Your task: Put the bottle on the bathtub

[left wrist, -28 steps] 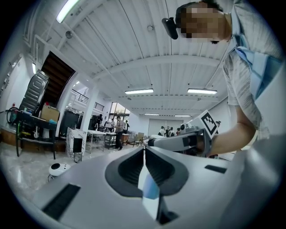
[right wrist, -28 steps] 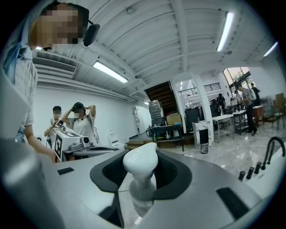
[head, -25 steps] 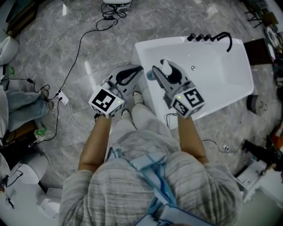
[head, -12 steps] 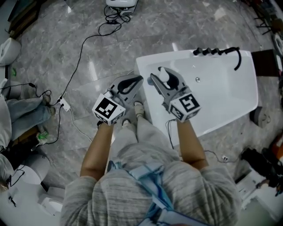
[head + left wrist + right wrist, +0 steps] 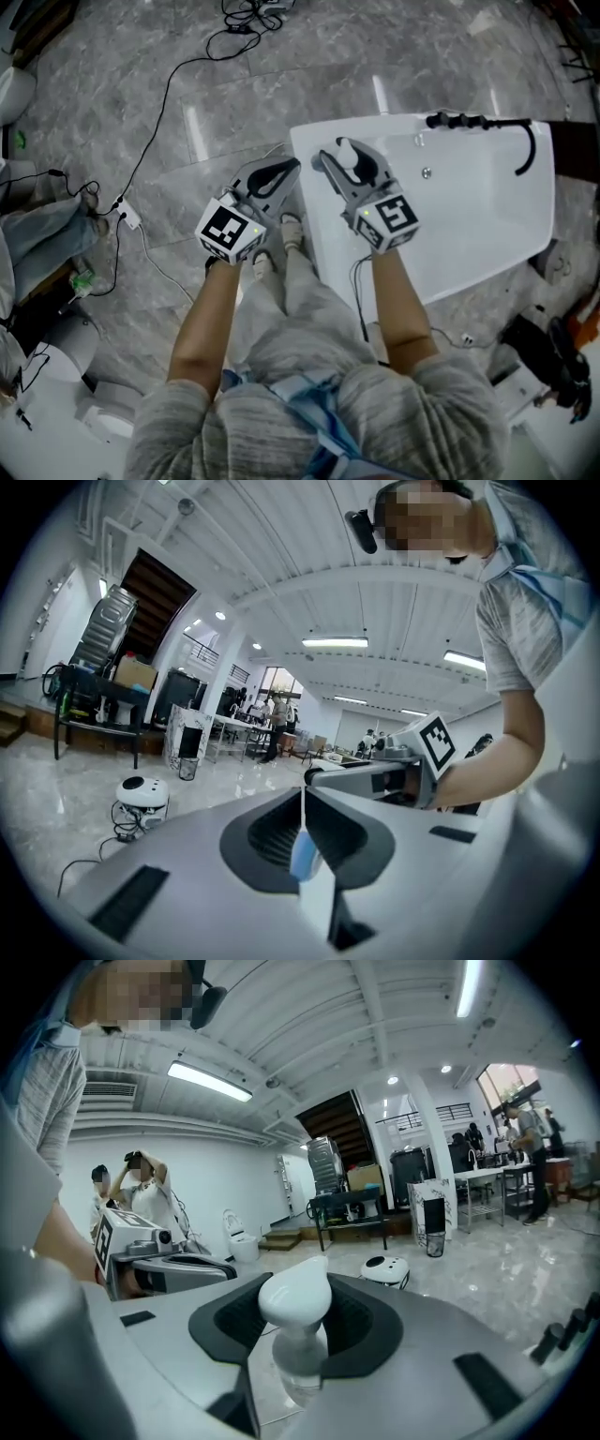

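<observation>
My right gripper [image 5: 343, 161] is shut on the bottle [image 5: 348, 152], which has a white pump cap over a clear body. It is held above the near left corner of the white bathtub [image 5: 469, 220]. In the right gripper view the bottle [image 5: 293, 1305] stands upright between the dark pads of the right gripper [image 5: 295, 1321]. My left gripper [image 5: 291, 171] hangs over the grey floor just left of the tub, its jaws together. In the left gripper view the left gripper [image 5: 302, 797] shows only a thin seam, with a small blue patch low in it.
A black faucet set with a hose [image 5: 480, 122] sits on the tub's far rim. Cables and a power strip [image 5: 127, 216] lie on the marble floor at left. The person's feet [image 5: 281, 234] stand beside the tub. A round white floor robot [image 5: 137, 795] and more people are farther off.
The head camera has shifted, so the bathtub sits a little lower and more to the right in view. Both grippers keep their pose, and the bottle stays held.
</observation>
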`<control>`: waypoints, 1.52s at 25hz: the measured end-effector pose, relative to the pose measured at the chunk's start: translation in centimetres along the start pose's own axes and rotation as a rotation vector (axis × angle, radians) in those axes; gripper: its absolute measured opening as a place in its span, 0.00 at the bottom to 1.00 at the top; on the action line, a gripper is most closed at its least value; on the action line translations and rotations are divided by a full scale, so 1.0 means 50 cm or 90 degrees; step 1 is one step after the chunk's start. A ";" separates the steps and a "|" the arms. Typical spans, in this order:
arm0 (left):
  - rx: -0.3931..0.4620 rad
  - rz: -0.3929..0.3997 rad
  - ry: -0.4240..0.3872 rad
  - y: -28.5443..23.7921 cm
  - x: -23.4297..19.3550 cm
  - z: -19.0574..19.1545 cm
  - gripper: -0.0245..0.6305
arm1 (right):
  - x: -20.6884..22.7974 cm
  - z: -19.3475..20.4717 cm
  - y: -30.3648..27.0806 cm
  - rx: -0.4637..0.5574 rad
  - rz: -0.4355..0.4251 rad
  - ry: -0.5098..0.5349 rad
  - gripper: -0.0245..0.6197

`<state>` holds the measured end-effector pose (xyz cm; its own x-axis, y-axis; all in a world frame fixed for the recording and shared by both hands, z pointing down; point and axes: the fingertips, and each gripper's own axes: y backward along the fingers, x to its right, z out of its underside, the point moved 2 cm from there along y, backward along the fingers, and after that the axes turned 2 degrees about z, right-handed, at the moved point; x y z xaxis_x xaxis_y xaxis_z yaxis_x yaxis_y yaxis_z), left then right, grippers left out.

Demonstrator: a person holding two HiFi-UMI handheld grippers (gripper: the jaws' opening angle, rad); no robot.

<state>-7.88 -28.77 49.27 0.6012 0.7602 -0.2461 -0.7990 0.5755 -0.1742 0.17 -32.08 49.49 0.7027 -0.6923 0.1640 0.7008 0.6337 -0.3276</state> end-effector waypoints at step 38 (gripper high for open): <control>-0.046 -0.051 0.102 -0.153 -0.190 0.278 0.05 | 0.181 0.294 -0.226 -0.068 0.017 0.049 0.28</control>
<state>-7.36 -36.18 66.20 0.6579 0.6523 -0.3764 -0.7511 0.6046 -0.2651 0.42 -40.44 68.36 0.7061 -0.7032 0.0836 0.6623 0.6140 -0.4294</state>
